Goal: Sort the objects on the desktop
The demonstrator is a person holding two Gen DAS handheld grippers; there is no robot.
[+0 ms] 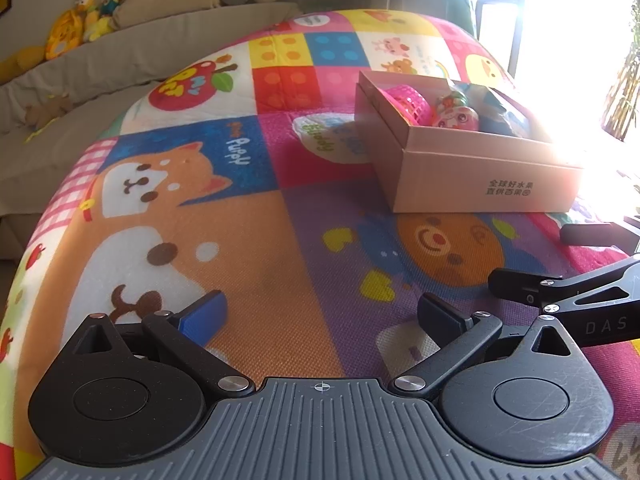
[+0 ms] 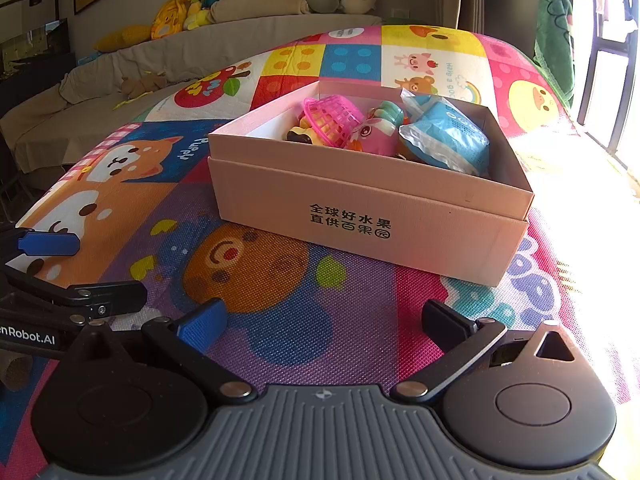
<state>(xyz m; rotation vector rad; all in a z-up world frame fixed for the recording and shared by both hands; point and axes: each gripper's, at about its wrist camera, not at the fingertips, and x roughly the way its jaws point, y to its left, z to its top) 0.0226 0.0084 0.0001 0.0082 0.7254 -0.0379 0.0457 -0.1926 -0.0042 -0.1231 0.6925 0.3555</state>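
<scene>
Both grippers hang low over a bright cartoon play mat point(image 2: 280, 320), side by side and empty. The left gripper point(image 1: 320, 316) has its jaws spread wide apart with nothing between them, only the mat's orange and purple panels below. The right gripper point(image 2: 324, 320) is likewise spread wide and holds nothing; its fingers frame a blue and purple patch of mat just near of the box. In the left wrist view the right gripper's black fingers come in from the right edge, and in the right wrist view the left gripper's blue pad and black finger show at the left edge, so the two tools lie close beside each other. The pink box point(image 2: 360, 216) sits on the mat, far and to the right of the left gripper and straight ahead of the right one, with dark printed characters on its near wall. It is open at the top and holds the toys: a pink basket point(image 2: 334, 118) tipped on its side at the left, a pink toy point(image 2: 376, 134) with a cartoon face just beside it in the middle, and a blue packet point(image 2: 448, 136) at the right against the far right wall. A small yellow and dark toy point(image 2: 300, 134) lies under the basket. Beyond the mat, a sofa point(image 2: 120, 76) runs along the far left, with plush toys point(image 2: 192, 4) on its back.
</scene>
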